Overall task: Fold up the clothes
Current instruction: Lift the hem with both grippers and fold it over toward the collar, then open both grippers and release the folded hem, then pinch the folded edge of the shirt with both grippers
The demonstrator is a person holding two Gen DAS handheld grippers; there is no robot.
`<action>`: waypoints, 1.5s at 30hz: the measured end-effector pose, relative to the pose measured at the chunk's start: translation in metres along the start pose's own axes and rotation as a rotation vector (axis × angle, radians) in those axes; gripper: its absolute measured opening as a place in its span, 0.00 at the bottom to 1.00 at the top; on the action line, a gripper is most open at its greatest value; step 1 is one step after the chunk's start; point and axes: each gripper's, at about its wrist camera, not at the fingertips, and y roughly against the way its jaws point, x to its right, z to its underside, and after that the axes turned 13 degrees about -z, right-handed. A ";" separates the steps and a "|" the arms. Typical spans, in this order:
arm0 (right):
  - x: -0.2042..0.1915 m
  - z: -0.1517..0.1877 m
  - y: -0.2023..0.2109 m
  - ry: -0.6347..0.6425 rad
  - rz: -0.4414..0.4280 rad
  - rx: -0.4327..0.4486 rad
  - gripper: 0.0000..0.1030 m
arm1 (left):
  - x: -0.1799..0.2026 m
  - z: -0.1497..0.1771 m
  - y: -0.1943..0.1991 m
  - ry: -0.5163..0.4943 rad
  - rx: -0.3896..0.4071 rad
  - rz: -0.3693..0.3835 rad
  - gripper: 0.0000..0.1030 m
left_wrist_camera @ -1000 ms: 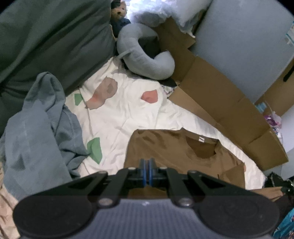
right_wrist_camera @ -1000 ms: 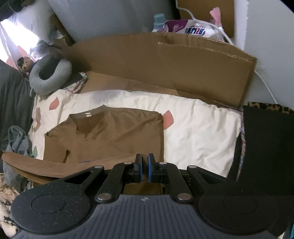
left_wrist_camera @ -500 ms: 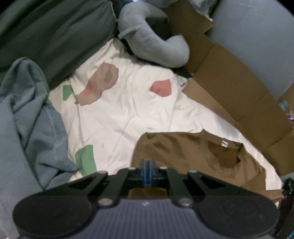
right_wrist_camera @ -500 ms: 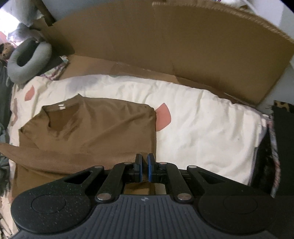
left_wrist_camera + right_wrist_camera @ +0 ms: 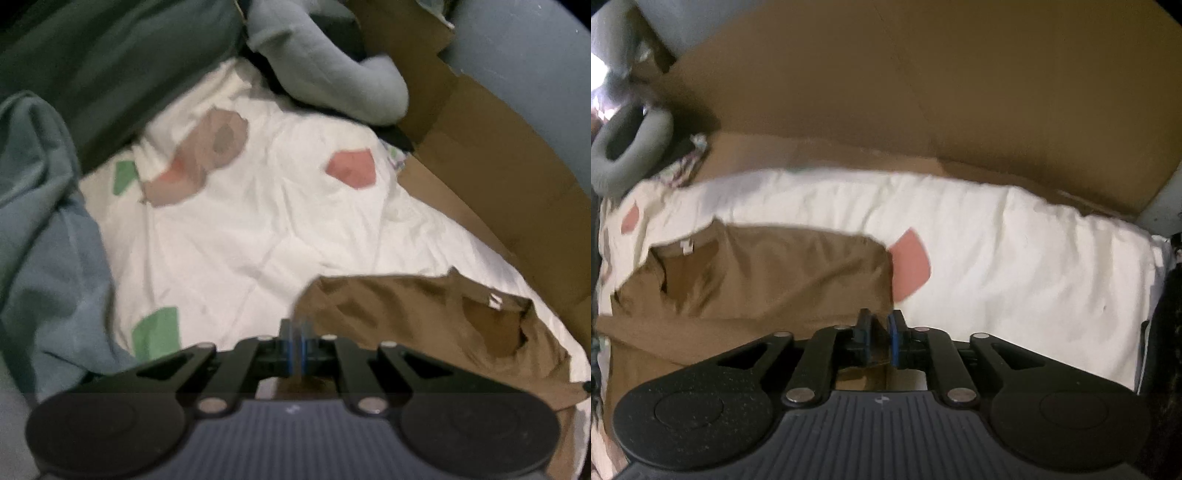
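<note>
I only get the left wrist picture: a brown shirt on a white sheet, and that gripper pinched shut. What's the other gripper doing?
Observer: The right gripper has just been opening its jaws; they stand slightly apart, with the brown shirt fabric between them.
Operator: What lies beside the shirt on that side?
Observer: Another pink patch printed on the white sheet, right against the shirt's edge.
Operator: And further out?
Observer: A black shape at the sheet's far edge, too dark to name.
</note>
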 end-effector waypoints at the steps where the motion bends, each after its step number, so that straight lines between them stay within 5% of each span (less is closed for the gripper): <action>1: 0.000 -0.001 0.005 0.008 -0.007 0.019 0.15 | -0.003 0.001 0.003 0.008 0.008 0.000 0.07; 2: 0.000 -0.002 0.009 0.017 -0.015 0.037 0.19 | -0.005 0.003 0.005 0.008 0.016 0.001 0.08; 4: 0.000 -0.001 0.020 0.034 -0.021 0.078 0.42 | -0.007 0.005 0.009 -0.008 0.033 0.001 0.16; 8: 0.002 0.009 0.031 0.037 -0.039 0.123 0.45 | -0.007 0.014 0.010 -0.013 0.049 0.004 0.43; 11: 0.002 0.021 0.030 0.008 -0.059 0.131 0.47 | 0.000 0.027 0.010 -0.036 0.057 0.000 0.55; 14: -0.003 0.035 0.017 0.020 -0.057 0.086 0.57 | 0.011 0.039 0.003 -0.076 0.034 0.007 0.72; 27: -0.013 0.061 -0.025 0.139 0.058 -0.049 0.66 | 0.037 0.064 -0.034 -0.262 -0.073 -0.090 0.72; 45: -0.013 0.045 -0.048 0.206 0.168 -0.038 0.68 | 0.051 0.034 -0.054 -0.210 0.002 -0.132 0.74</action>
